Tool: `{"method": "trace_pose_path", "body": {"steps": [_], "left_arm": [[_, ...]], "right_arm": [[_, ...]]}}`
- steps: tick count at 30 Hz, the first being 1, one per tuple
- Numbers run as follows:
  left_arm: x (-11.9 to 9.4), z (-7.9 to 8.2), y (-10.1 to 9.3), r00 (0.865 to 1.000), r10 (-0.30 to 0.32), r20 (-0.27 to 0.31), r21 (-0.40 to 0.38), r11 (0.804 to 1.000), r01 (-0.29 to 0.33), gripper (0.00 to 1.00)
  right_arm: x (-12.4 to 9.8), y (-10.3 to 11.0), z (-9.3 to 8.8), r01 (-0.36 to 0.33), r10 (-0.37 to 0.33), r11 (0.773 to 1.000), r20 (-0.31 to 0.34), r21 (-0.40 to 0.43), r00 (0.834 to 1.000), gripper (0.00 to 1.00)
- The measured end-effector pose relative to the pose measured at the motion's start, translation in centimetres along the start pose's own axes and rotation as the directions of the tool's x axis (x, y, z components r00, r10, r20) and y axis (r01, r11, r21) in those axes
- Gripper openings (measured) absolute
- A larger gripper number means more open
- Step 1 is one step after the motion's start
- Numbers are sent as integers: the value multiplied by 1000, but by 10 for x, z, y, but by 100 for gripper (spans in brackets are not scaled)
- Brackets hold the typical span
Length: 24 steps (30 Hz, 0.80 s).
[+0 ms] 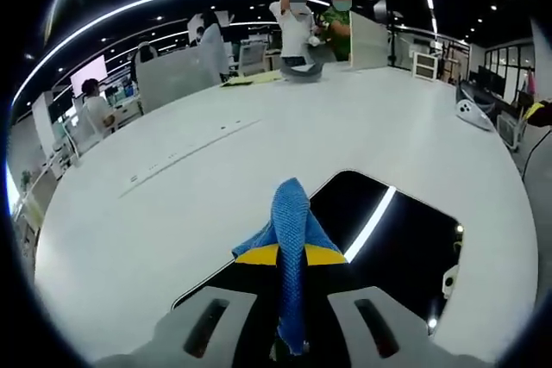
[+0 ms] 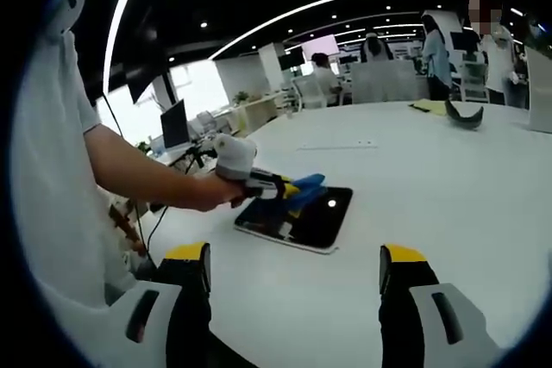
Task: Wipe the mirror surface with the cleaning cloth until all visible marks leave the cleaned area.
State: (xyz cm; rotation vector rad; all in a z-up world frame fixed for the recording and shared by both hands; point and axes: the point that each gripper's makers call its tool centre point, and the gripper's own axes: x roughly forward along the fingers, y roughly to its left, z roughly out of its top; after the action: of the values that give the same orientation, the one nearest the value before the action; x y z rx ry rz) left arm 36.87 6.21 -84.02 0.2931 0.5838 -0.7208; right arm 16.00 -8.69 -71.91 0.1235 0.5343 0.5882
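While one mirror (image 2: 297,217) lies flat on the white tabletop (image 2: 431,187), my left gripper (image 1: 290,256) clamps one blue cleaning cloth (image 1: 289,230) over its dark glass, my forearm reaching level. My right gripper (image 2: 295,266) hovers wide, holding nothing.

white table (image 1: 259,127), monitor (image 2: 173,123), people (image 1: 295,19)

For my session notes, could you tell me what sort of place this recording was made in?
Probably an open-plan office or lab: a big white table holding the mirror, desks with a monitor, ceiling light strips and people working behind.
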Motion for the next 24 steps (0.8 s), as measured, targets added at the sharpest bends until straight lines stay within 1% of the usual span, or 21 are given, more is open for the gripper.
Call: {"method": "trace_pose_path", "body": {"steps": [24], "left_arm": [[13, 11, -23, 999, -41, -2, 29, 999, 41, 6]], "right_arm": [[-10, -10, 0, 21, -21, 1000, 12, 14, 1000, 79]]}}
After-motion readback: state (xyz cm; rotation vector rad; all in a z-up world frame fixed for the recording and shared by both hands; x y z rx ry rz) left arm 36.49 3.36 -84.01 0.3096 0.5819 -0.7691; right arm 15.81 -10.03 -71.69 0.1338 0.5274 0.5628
